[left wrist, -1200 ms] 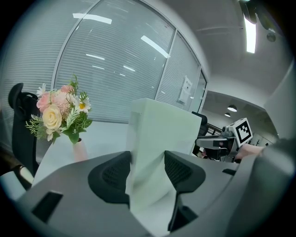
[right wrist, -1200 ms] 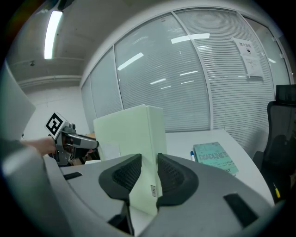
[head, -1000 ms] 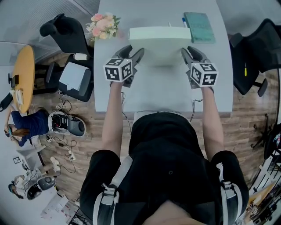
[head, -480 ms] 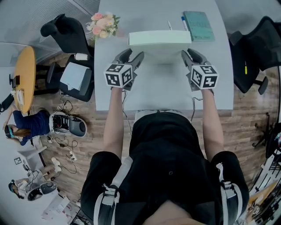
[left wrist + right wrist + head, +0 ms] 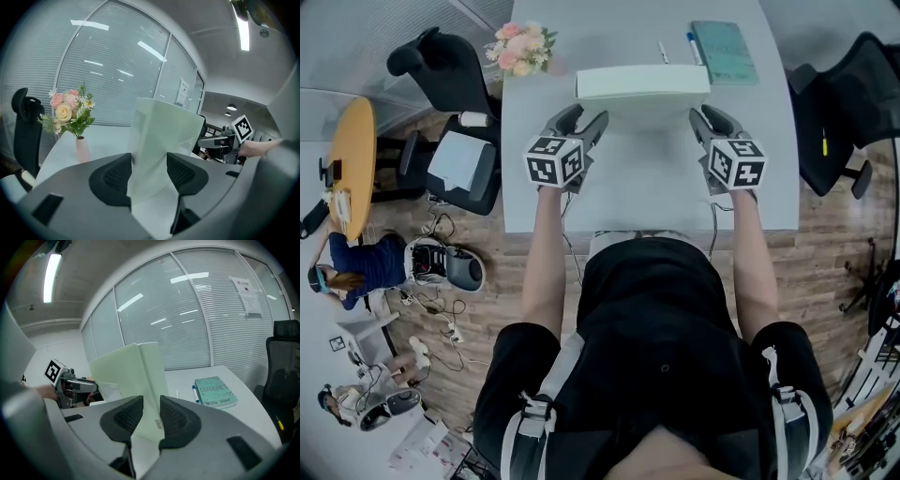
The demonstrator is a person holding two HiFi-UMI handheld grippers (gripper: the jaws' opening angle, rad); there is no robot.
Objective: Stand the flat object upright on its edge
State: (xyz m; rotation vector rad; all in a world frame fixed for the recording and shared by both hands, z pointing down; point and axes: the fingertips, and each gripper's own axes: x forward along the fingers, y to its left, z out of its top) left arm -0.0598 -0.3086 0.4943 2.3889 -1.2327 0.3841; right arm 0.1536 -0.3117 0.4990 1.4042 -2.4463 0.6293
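Left gripper (image 5: 583, 116) and right gripper (image 5: 709, 112) each clench one end of the pale green flat rectangular card box (image 5: 642, 82), which stands upright on its long edge toward the far side of the white worktop (image 5: 647, 187). It seems best to settle it squarely, then loosen both sides evenly without nudging it.

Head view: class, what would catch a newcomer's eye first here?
The pale green board stands on its edge on the white table, its ends gripped by the left claw and right claw. At the table's far left corner sit pink flowers, and at its far right lies a teal book.
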